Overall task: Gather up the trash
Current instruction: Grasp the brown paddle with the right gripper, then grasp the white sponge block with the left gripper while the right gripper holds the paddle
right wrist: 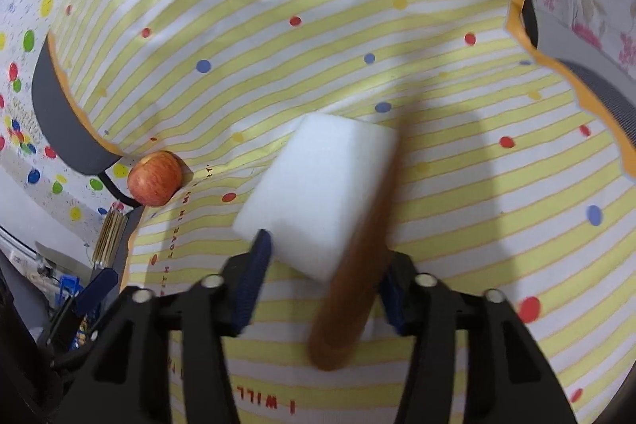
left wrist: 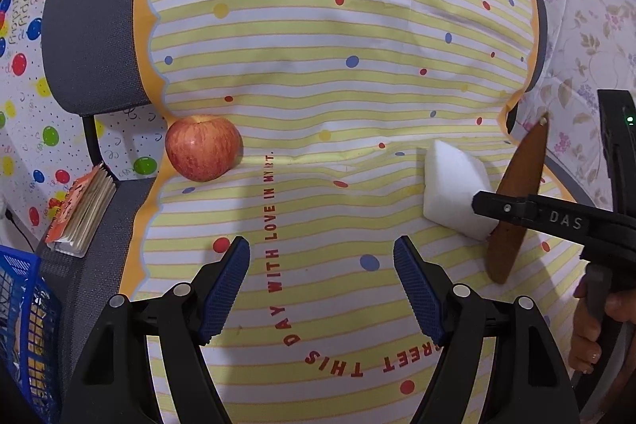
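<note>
My right gripper (right wrist: 324, 257) is shut on a white foam block (right wrist: 318, 193) together with a brown wooden stick (right wrist: 353, 289), held above the striped cloth. In the left wrist view the right gripper (left wrist: 489, 205) enters from the right, with the foam block (left wrist: 449, 185) and the brown stick (left wrist: 516, 197) in its fingers. My left gripper (left wrist: 322, 273) is open and empty over the cloth. A red apple (left wrist: 202, 148) rests on the cloth's left edge; it also shows in the right wrist view (right wrist: 156, 178).
The yellow-striped dotted cloth (left wrist: 318, 46) covers a grey chair (left wrist: 95, 26). A small notebook (left wrist: 81, 213) lies on the chair seat at left. A blue basket (left wrist: 24, 324) stands at lower left. A floral sheet (left wrist: 588, 6) is at right.
</note>
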`<state>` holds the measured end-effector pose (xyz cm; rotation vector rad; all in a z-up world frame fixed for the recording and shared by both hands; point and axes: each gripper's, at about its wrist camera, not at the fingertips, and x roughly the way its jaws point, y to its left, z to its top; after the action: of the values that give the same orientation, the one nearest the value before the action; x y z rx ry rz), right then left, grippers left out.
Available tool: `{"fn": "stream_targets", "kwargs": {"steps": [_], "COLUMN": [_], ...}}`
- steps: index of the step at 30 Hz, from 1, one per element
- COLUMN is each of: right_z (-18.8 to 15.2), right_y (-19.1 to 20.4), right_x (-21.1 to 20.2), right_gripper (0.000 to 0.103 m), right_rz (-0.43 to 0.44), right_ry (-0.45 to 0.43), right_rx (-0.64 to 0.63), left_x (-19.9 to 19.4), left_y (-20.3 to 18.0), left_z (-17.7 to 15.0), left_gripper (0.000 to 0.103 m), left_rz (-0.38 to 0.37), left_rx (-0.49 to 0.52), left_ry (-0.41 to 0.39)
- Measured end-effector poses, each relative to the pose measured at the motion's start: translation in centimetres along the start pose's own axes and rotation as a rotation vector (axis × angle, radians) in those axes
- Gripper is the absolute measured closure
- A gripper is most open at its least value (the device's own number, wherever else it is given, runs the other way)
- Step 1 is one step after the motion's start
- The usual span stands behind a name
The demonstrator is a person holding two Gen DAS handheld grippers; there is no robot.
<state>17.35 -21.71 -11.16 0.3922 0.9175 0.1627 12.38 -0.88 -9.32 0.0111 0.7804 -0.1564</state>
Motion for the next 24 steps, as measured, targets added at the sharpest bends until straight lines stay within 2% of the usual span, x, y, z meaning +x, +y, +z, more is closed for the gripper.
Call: {"fn": "stream_targets", "kwargs": {"steps": [3,4,5,13,14,18,24], "right_z": [-0.5,-0.7,-0.8,-1.8,-1.9,-2.4,-3.1], "right_y": [-1.1,-1.5,-1.7,-2.4,-2.6,-4.0,-5.9], "right_x": [-1.2,-1.5,-1.8,-7.9,-8.5,-10.6,-11.7], "right_gripper": [0.075,0.084,0.085,0.086,0.086,0.086,0.086], "right_rz": [0.003,0.004,-0.007,-0.100,-0.101,-0.080,-0.034], "right_ry": [0.003,0.001,-0.008,-0.155,-0.164,-0.183,-0.187], "right_rx": [0.022,0.025,0.021,-0.101,-0.105,-0.074,-0.009], "left_x": [-0.3,-0.2,-0.1,0.5,0.8,2.3,4.8], "left_y": [-0.6,-0.9,-1.4,-5.6,-6.2,-8.6,-11.9], "left_z": [-0.2,-0.2,-0.2,0.0,0.1,0.7,1.4], "left_gripper": [0.028,0.028,0.028,0.028,0.028,0.017,0.017], "left_rz": [-0.009,-0.014,-0.021,-0.065,-0.070,-0.057,-0.059], "left_rx": [0.011,0.013,0.019,0.102,0.109,0.152,0.231], "left_ry": [-0.004,-0.002,0.001,-0.005,-0.003,0.004,0.024]}}
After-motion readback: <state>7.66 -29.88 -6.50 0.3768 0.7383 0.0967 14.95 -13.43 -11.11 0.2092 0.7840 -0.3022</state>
